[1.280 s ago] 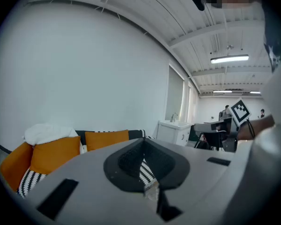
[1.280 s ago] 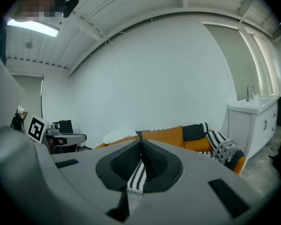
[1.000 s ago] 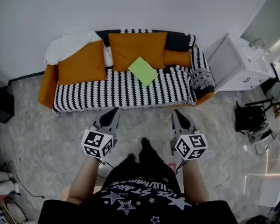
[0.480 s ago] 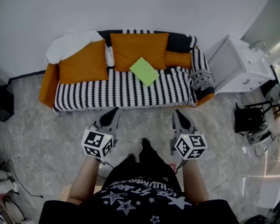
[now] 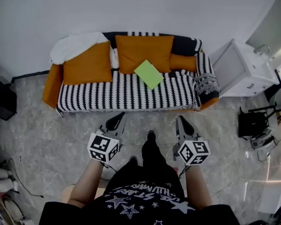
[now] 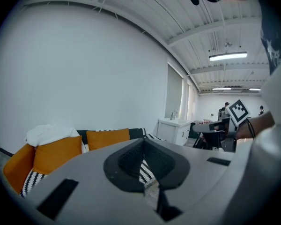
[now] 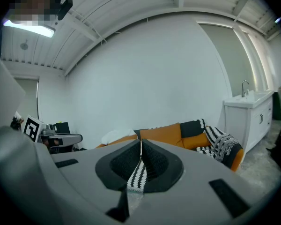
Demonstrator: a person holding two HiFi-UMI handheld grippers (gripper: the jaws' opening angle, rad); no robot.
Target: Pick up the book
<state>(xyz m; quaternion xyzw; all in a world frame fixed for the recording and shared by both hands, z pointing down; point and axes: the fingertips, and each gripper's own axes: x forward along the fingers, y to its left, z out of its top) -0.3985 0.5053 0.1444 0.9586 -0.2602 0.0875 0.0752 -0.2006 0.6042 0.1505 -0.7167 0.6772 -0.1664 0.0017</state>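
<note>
Diagonally on sofa (image 5: 107, 93), book (image 5: 148, 74), long axis upper-left to lower-right; left gripper (image 5: 117, 119) and right gripper (image 5: 181, 120) jaws together.

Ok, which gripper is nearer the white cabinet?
Right. The right gripper hangs below-left of the white cabinet in the head view; the left gripper is farther left, past the person's leg.

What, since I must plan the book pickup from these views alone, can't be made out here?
- Book: absent from both gripper views; the bodies of the left gripper and right gripper cover the sofa seat.
- Book's cover print and thickness: too small, seen from above in the head view.
- Whether it lies flat or leans on the cushion: the head view can't tell.
</note>
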